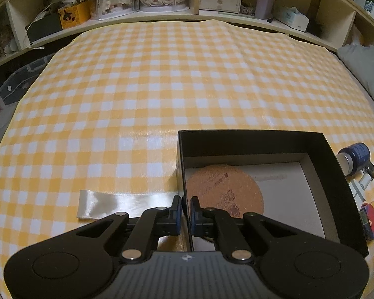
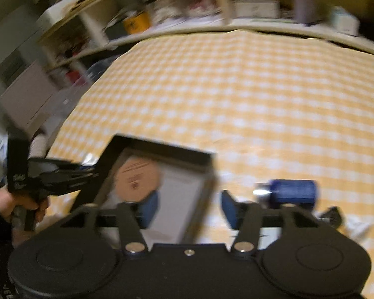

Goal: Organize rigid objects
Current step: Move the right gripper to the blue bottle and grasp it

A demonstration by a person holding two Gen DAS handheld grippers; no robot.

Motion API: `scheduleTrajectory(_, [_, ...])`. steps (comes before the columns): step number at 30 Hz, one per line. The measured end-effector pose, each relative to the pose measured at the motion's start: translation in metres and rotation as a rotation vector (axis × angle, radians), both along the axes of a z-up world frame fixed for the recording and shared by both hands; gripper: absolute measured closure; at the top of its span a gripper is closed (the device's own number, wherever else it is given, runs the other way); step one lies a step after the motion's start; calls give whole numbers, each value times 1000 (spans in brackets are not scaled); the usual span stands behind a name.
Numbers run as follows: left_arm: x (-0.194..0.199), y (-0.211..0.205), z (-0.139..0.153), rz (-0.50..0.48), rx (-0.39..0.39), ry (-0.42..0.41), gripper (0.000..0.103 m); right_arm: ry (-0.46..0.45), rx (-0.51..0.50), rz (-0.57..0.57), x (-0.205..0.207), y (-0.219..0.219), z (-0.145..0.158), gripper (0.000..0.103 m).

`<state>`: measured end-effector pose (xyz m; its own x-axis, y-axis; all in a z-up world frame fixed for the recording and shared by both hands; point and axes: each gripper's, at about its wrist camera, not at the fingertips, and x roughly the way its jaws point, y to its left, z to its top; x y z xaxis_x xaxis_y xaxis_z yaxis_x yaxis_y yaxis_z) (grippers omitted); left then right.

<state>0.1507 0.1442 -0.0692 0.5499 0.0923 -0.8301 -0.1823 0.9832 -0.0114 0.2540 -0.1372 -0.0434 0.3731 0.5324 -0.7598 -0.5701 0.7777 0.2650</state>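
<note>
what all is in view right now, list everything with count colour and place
black cardboard box: 1, black with pale inside, open on the table, near right
round cork coaster: 1, tan, flat inside the box
dark blue cylindrical bottle: 1, blue with silver end, lying on the cloth right of the box
cream satin ribbon: 1, cream, flat left of the box
yellow checked tablecloth: 1, yellow and white, covers the table
left hand-held gripper: 1, black, shut on the box's left wall
right hand-held gripper: 1, black with blue pads, open over the box's right edge
</note>
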Motion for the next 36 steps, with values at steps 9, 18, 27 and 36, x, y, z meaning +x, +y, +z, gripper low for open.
scheduleTrajectory(9, [10,0,-5,6,1,5,96,-33,-2,-231,51,-50,-36,0])
scheduleTrajectory(18, [6,3,-10,6,-11,10,96,-24,-188,-170,84,-29,-86,0])
scheduleTrajectory(27, [6,3,-11,6,-10,12,96,-57,-268,-102,87,-14,-102,0])
scheduleTrajectory(36, [7,3,-10,6,-10,13,96,24,-271,-124,97,-8,-111,9])
